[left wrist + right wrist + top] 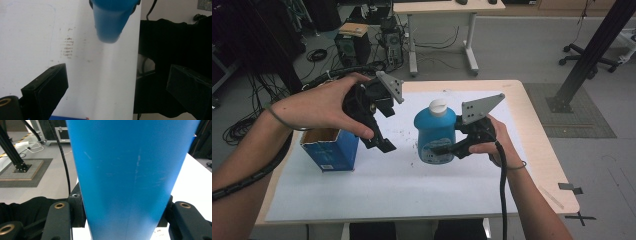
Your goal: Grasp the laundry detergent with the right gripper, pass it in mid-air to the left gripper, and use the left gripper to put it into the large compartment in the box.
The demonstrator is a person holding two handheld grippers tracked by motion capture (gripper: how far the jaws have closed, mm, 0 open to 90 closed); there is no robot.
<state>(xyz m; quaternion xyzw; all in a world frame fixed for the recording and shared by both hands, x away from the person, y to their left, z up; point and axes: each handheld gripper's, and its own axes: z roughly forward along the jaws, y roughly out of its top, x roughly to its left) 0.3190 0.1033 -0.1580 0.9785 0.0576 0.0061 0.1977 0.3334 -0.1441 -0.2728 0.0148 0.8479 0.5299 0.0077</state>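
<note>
Bottle point(435, 132), smooth blue plastic, white-capped, clamped in right gripper point(447, 148) jaws; left gripper point(382, 140) jaws apart.

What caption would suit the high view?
Right claw grips a blue bottle; the open left claw hovers beside a blue box.

Beyond your table point(542, 150) you have a grey floor point(522, 45) strewn with black cables point(242, 125). A white desk point(442, 10) stands at the back, a computer tower point(352, 47) to its left, a black post point(592, 50) on the right.
</note>
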